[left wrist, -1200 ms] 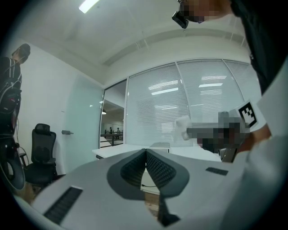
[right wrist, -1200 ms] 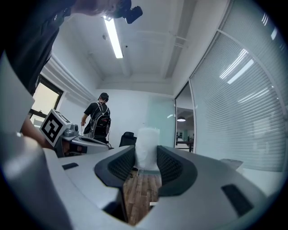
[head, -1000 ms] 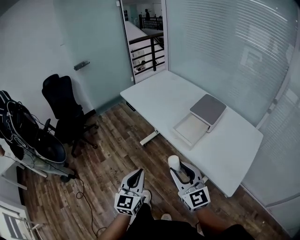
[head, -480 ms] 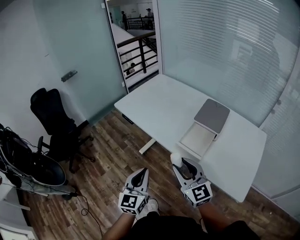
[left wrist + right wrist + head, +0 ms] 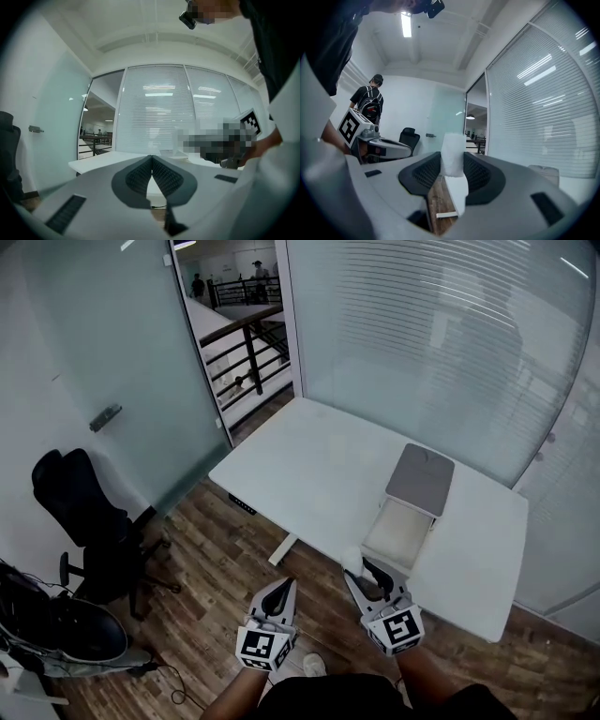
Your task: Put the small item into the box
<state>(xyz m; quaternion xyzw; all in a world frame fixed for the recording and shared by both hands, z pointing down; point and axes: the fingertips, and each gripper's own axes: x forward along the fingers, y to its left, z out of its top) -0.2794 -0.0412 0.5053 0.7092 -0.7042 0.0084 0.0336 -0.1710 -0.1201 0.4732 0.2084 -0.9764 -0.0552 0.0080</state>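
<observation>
White desk (image 5: pixel 309 465) w/ box (image 5: pixel 419 479); right gripper (image 5: pixel 364 570) jaws clamp small white block-shaped item (image 5: pixel 452 154), left gripper (image 5: pixel 283 585) jaws shut.

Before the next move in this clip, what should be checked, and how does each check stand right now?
1. Small white item clamped in the right gripper jaws: ok.
2. Box open, grey lid folded back: ok.
3. Item over the box: not ok; it is short of it, near the table edge.
4. Left gripper jaws together, empty, away from the box: ok.
5. Box interior free of other things: cannot tell at this size.
</observation>
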